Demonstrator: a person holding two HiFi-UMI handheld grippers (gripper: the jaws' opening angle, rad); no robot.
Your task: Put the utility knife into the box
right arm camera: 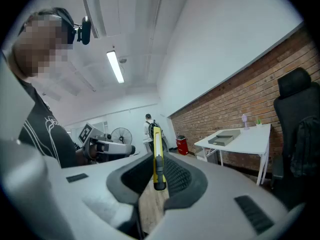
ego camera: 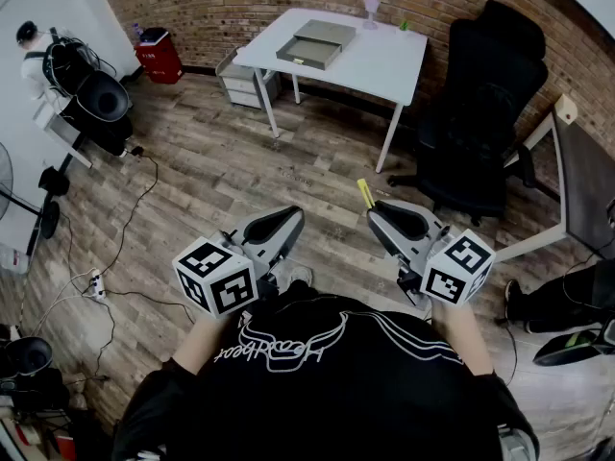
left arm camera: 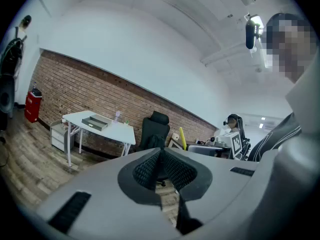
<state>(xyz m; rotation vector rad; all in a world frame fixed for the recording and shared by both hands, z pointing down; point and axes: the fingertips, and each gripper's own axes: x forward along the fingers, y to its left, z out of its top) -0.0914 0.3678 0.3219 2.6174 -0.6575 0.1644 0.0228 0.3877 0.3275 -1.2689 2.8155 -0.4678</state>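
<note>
One utility knife, one box

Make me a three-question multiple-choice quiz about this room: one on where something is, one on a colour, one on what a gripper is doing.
1. Where is the box?
A. On a shelf
B. In a drawer
C. On the white table

2. What colour is the knife?
A. Red
B. Yellow
C. Blue

3. What is the right gripper doing?
A. Shut on the knife
B. Open and empty
C. Lying on the table

Answers:
1 C: the head view shows the grey box on the tabletop by the brick wall.
2 B: both the head view and the right gripper view show a yellow handle.
3 A: the right gripper view shows the knife clamped upright between the jaws.
</note>
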